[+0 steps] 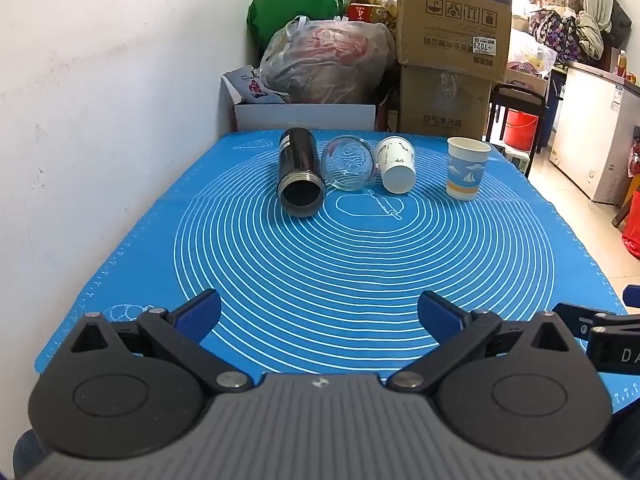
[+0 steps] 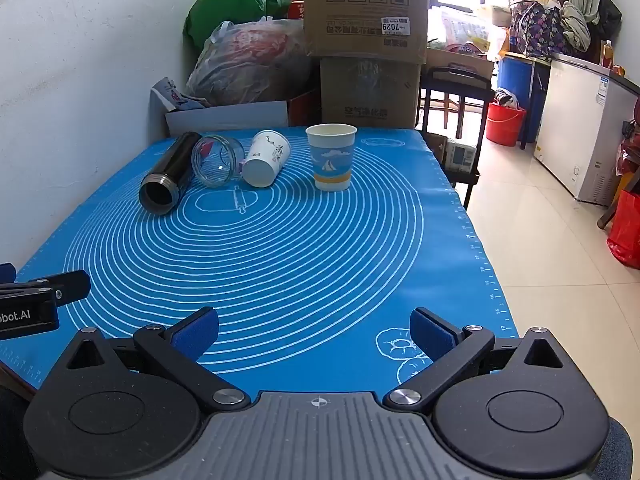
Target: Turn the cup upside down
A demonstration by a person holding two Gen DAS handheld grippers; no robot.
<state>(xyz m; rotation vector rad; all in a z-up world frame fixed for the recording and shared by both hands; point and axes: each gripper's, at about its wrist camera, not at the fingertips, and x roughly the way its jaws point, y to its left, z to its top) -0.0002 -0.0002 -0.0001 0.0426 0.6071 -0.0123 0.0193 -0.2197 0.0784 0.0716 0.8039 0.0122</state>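
A blue paper cup (image 1: 467, 168) with a sailboat print stands upright, mouth up, at the far right of the blue mat (image 1: 360, 264); it also shows in the right wrist view (image 2: 331, 157). A white paper cup (image 1: 396, 165) (image 2: 265, 158), a clear glass jar (image 1: 349, 162) (image 2: 217, 161) and a black flask (image 1: 299, 171) (image 2: 168, 174) lie on their sides in a row to its left. My left gripper (image 1: 319, 314) and right gripper (image 2: 314, 330) are both open and empty, low over the mat's near edge, far from the cups.
A white wall (image 1: 100, 120) runs along the left. Cardboard boxes (image 1: 452, 40), bags (image 1: 328, 64) and a white box stand behind the table. The table's right edge drops to a tiled floor (image 2: 560, 260) with a red bucket (image 2: 505, 123) and a freezer.
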